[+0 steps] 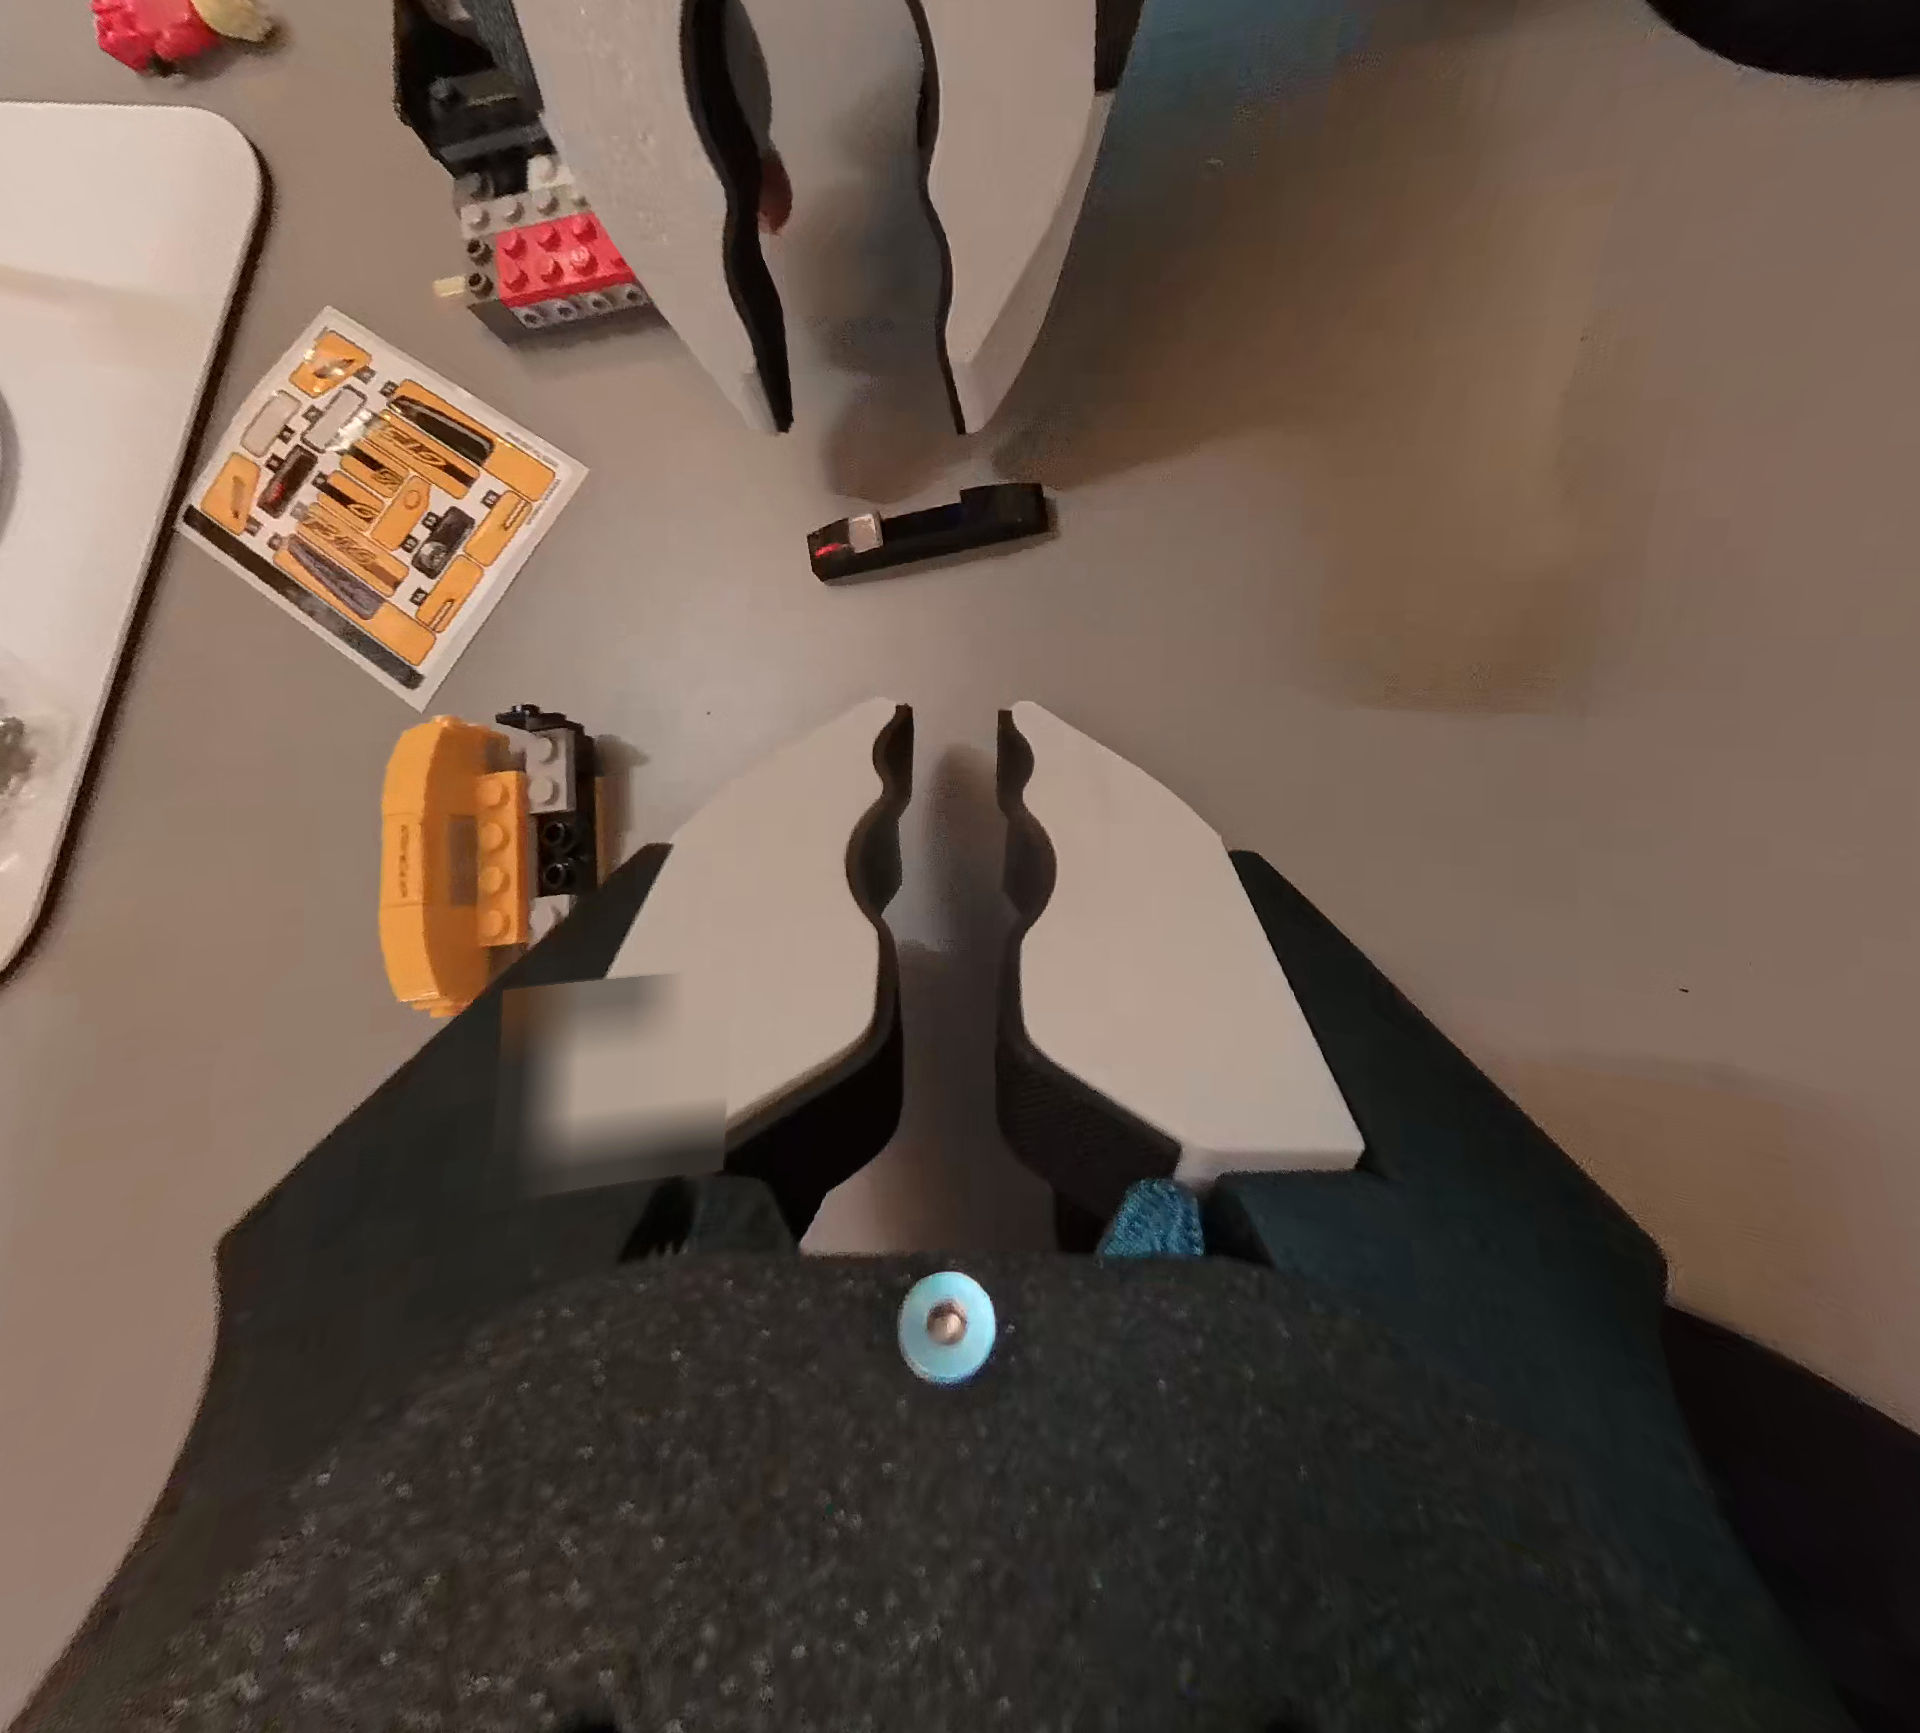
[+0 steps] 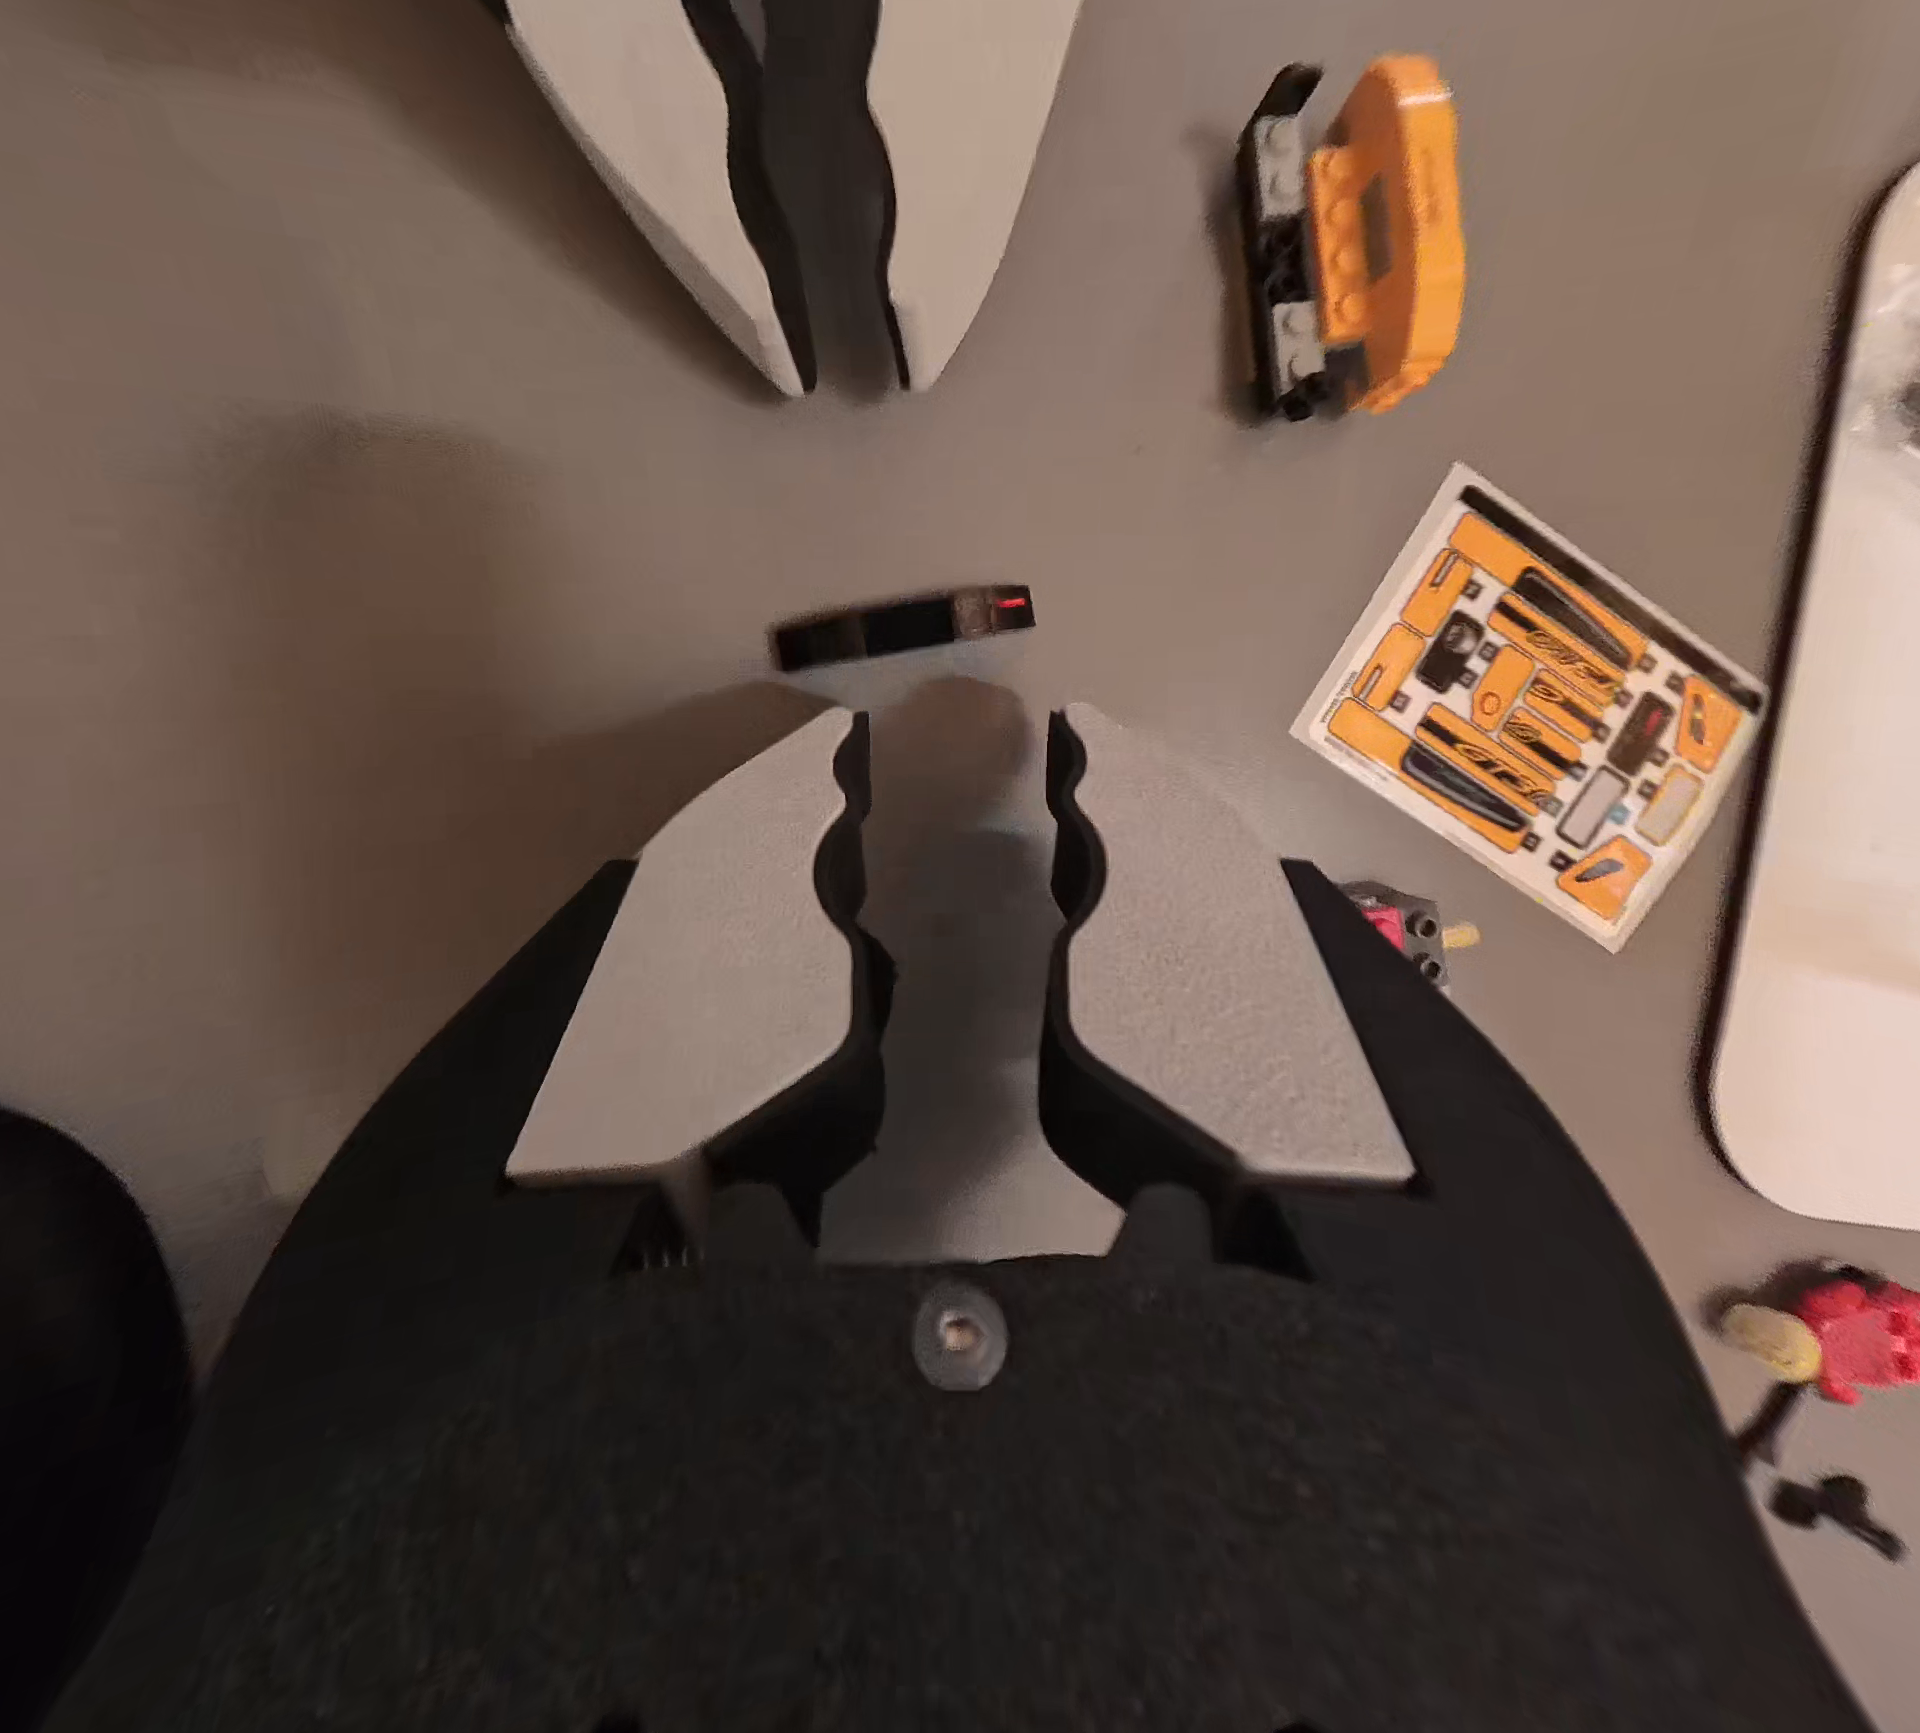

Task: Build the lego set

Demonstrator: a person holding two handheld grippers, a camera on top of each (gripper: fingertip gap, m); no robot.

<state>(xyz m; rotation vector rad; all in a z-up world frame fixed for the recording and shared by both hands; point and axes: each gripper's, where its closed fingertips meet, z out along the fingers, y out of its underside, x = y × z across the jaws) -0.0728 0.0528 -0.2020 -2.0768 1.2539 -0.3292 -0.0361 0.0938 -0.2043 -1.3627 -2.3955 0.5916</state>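
The left gripper hovers over the grey table with a narrow empty gap between its fingers. Just beyond the fingertips lies a black piece. Past it, the right gripper points back, parted and empty. Left of the fingers sit an orange block assembly and a sticker sheet.

this looks like a hobby or work desk indoors, probably in a home or a small lab, though little beyond the tabletop shows. the plain grey table carries loose toy-brick parts: an orange and black car section, a red and grey brick assembly, a small red piece with a tan part and a sticker sheet. a white rounded tray at the table's side holds what seem to be clear bags, blurred at the edge.
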